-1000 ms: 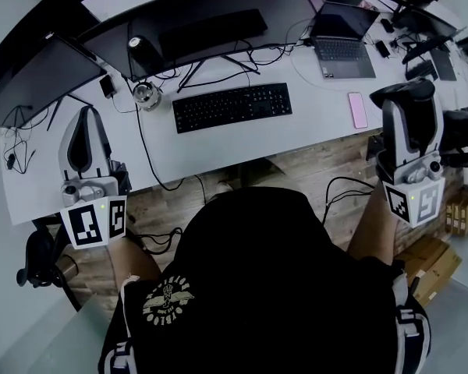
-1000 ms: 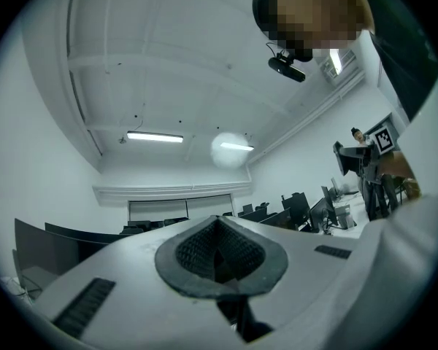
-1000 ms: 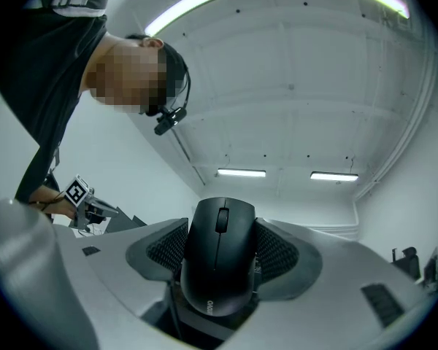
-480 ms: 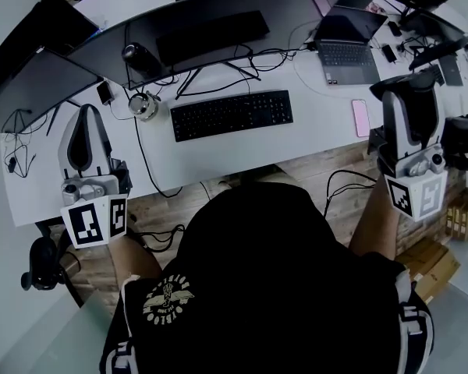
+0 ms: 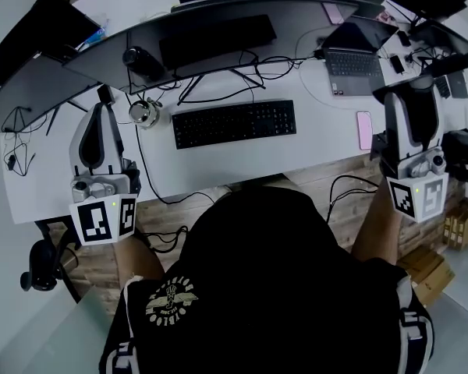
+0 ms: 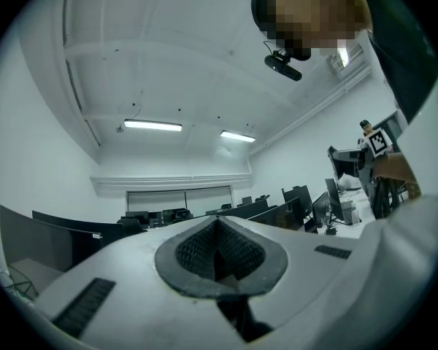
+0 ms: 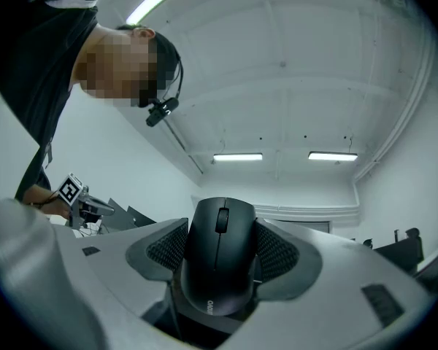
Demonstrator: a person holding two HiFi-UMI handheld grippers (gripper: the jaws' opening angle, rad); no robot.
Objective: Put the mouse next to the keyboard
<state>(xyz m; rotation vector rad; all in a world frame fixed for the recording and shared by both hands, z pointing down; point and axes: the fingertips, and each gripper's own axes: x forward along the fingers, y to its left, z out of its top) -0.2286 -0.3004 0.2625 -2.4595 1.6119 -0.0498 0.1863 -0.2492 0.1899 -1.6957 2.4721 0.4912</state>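
The black keyboard (image 5: 234, 123) lies in the middle of the white desk (image 5: 218, 162). My right gripper (image 7: 220, 248) is shut on a black mouse (image 7: 217, 268), which sits lengthwise between the dark ribbed pads (image 7: 281, 252) with its wheel facing the camera. In the head view this gripper (image 5: 409, 93) stands over the desk's right front edge, well to the right of the keyboard. My left gripper (image 6: 217, 257) is shut with nothing in it. It hangs over the left front part of the desk (image 5: 103, 111), left of the keyboard. Both gripper views look up at the ceiling.
A wide curved monitor (image 5: 218, 22) stands behind the keyboard, with cables under it. A pink phone (image 5: 364, 129) lies between the keyboard and my right gripper. A laptop (image 5: 355, 57) is at the back right. A shiny round object (image 5: 143, 112) sits left of the keyboard.
My left gripper has shifted a little forward and to the right over the desk. The right gripper keeps the mouse and stays near the same spot. The head view has tilted slightly.
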